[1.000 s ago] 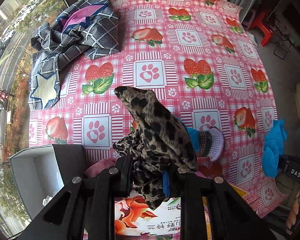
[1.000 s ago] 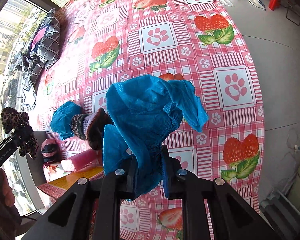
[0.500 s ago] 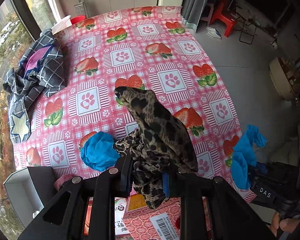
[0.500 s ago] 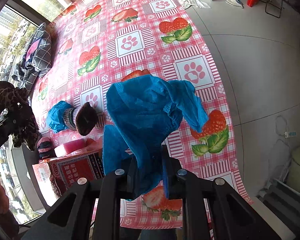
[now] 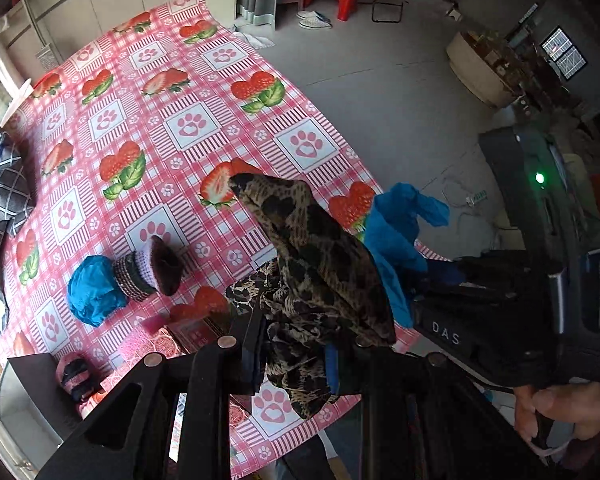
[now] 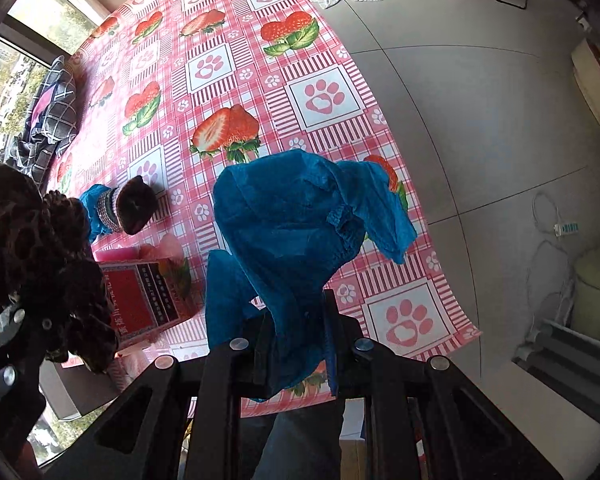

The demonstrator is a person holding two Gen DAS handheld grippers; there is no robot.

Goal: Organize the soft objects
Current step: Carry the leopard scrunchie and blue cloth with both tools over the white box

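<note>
Red carton [image 6: 146,294] at near left table edge, contents can't tell. L gripper [image 5: 294,360] clamps crumpled leopard-print cloth [image 5: 320,276]; R gripper [image 6: 296,344] clamps wrinkled blue cloth [image 6: 296,232], both held above pink tablecloth [image 6: 220,68].

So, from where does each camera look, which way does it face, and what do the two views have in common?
Left wrist: sits on the left gripper, looks along its fingers, down at the tablecloth and floor; shows the gripper shut on the leopard cloth, and a hand holding the right gripper.
Right wrist: sits on the right gripper, faces down at the table edge; its fingers clamp the blue cloth.
Shared: both cloths, the rolled blue bundle, the red box.
</note>
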